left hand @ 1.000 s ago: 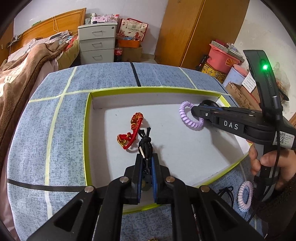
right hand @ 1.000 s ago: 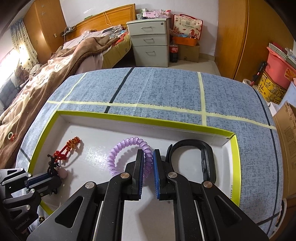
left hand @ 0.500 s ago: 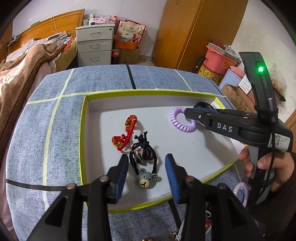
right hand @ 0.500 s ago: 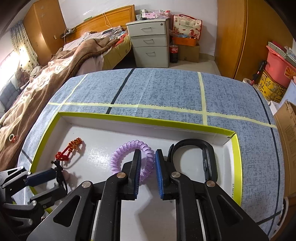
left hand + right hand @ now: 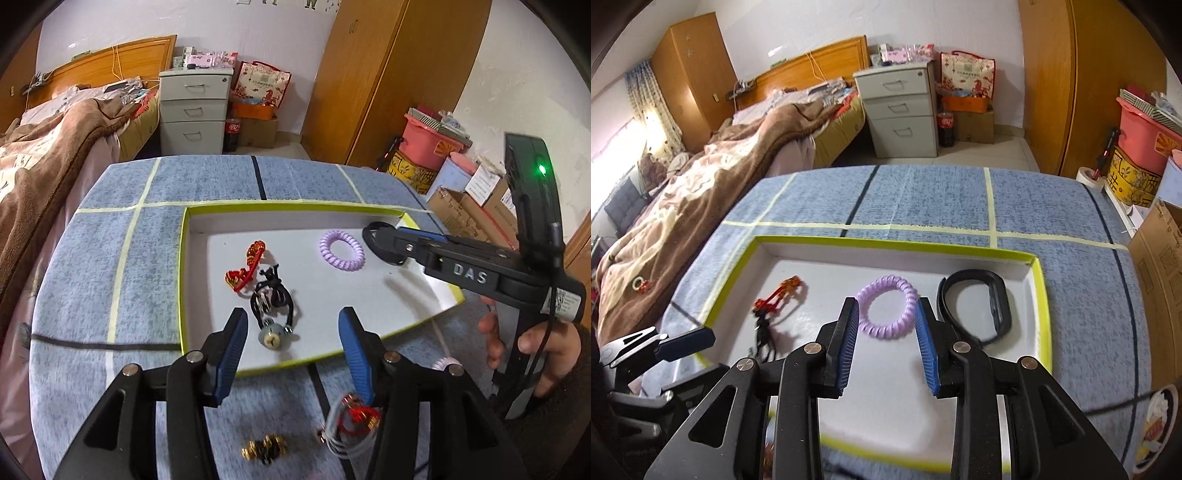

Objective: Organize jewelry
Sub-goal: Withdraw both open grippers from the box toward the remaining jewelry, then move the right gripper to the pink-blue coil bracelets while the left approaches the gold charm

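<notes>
Through my left camera, the tray [image 5: 183,280] lies on the blue table [image 5: 92,280], its yellow-green rim boxing in a white floor with bare room in the middle and toward the near right corner. A red charm [image 5: 245,267] lies left of centre, the black bear tie [image 5: 271,312] just beside it, and the lilac coil [image 5: 341,251] well apart toward the far right. My left gripper [image 5: 291,334] has just been opening and stands wide, clear of the bear tie, which lies loose between the pads. More trinkets [image 5: 349,415] lie on the cloth near me. Through my right camera, the tray's far wall [image 5: 886,245] and right rim [image 5: 1043,306] close off the corner, where a black band [image 5: 997,295] lies by the coil [image 5: 886,308]. My right gripper [image 5: 888,347] has just been opening, about halfway, and grips nothing; the coil rests free on the floor beyond the pads.
</notes>
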